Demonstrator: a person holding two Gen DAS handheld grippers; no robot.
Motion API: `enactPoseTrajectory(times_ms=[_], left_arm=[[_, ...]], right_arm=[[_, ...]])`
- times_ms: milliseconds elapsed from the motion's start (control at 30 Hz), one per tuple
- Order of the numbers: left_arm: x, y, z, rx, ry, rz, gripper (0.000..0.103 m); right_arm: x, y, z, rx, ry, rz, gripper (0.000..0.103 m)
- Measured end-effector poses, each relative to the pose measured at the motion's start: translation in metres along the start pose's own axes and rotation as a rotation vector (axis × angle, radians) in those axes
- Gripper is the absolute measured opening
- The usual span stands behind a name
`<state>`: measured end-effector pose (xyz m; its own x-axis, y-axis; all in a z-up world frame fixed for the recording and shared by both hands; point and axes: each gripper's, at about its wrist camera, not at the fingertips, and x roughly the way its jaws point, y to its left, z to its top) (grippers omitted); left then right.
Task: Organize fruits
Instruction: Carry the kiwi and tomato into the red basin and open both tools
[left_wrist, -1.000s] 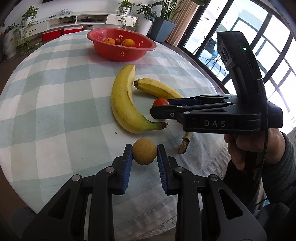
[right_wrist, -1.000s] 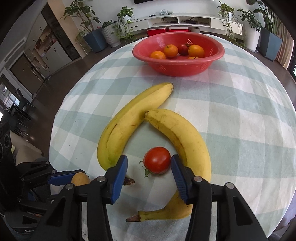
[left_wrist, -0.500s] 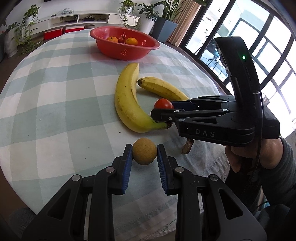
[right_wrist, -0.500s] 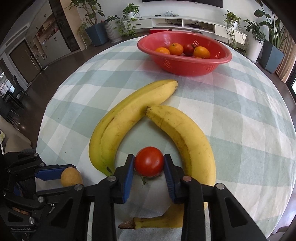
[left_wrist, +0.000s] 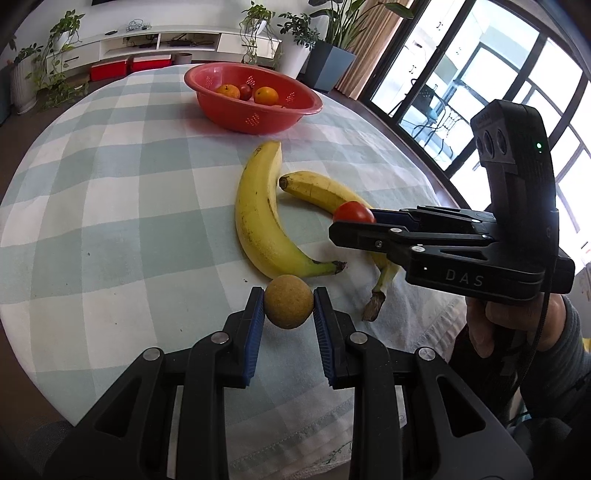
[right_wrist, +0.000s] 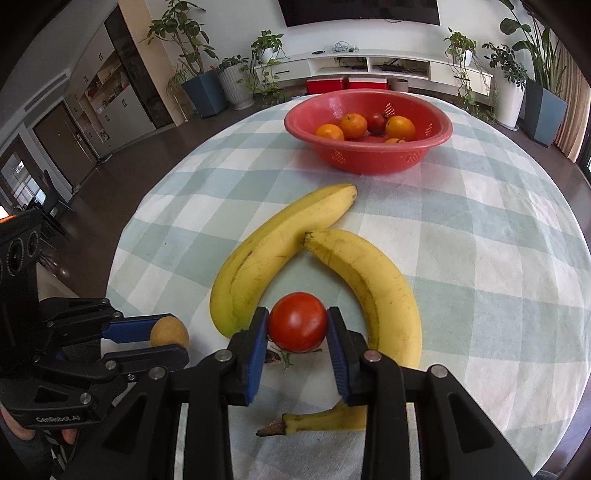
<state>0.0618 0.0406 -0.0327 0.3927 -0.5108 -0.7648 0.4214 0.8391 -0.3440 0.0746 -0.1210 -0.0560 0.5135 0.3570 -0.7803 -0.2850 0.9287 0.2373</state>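
On the round table under its pale green checked cloth (right_wrist: 480, 229), the red perforated plastic basket (right_wrist: 369, 162) at the far side is already holding several oranges and a small red fruit. Two long yellow bananas (right_wrist: 280, 243) are lying untouched in between, waiting for you. Your right gripper (right_wrist: 297, 325) is clamping the red round tomato (right_wrist: 297, 322), and your left gripper (left_wrist: 289, 306) is pinching the small tan rough-skinned ball-shaped fruit (left_wrist: 289, 306); both need carrying over.

Round table under a pale green-and-white checked tablecloth (right_wrist: 480, 229). Beyond it: low white media shelf (right_wrist: 399, 68), two red storage boxes (right_wrist: 347, 85), wall-mounted dark screen (right_wrist: 358, 11), potted plants in white and blue-grey pots (left_wrist: 328, 66), black-framed glazed doors (left_wrist: 461, 74), dark wood floor.
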Motion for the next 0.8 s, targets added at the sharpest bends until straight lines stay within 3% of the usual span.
enactPoseTrajectory(times_ms=[200,433,633,800], left_arm=[[-0.010,0.003,0.031,0.023,-0.040,0.009,0.025],[-0.009,0.004,0.104,0.083,-0.091,0.045,0.025],[0.013,0.004,0.178,0.118,-0.116,0.097,0.025],[0.048,0.004,0.224,0.143,-0.093,0.145,0.025]], right_arm=[[-0.022,-0.015,0.019,0.035,-0.057,0.024,0.034],[-0.043,-0.045,0.069,0.033,-0.151,-0.006,0.034],[-0.029,-0.061,0.118,-0.006,-0.169,-0.032,0.034],[-0.007,-0.070,0.149,-0.035,-0.154,-0.049,0.034]])
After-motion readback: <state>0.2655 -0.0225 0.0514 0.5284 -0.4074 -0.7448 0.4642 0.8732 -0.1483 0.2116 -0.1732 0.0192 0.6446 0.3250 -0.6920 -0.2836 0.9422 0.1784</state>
